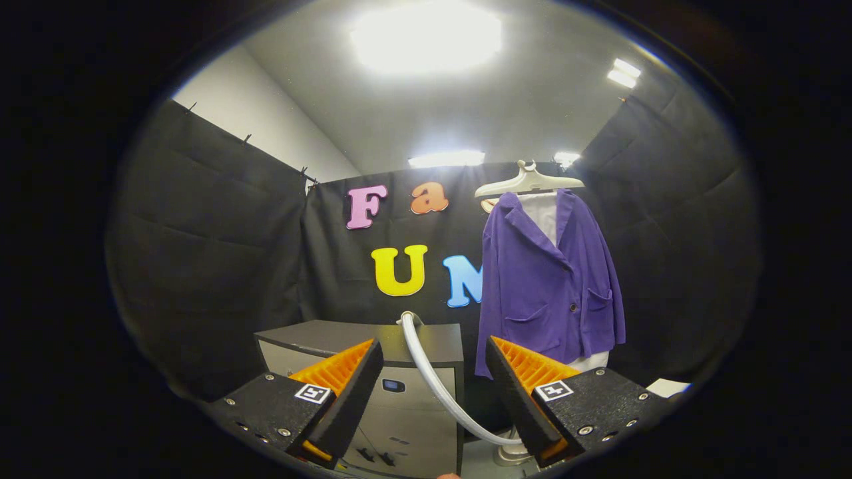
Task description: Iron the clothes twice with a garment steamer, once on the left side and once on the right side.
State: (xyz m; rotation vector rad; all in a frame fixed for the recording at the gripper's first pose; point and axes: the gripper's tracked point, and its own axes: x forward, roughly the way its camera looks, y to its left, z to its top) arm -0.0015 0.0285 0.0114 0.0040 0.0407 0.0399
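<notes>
A purple jacket over a white shirt hangs on a pale hanger beyond my right finger, its front facing me. The garment steamer's grey base unit stands on the floor ahead, between and beyond my fingers. Its white hose rises from the top of the unit and curves down toward my right finger, where its end is hidden. My gripper is open, the fingers wide apart with nothing pressed between them. The steamer head is hidden.
Black cloth walls close the booth on the left, back and right. A white stand foot sits on the floor under the jacket. A white object lies low at the right.
</notes>
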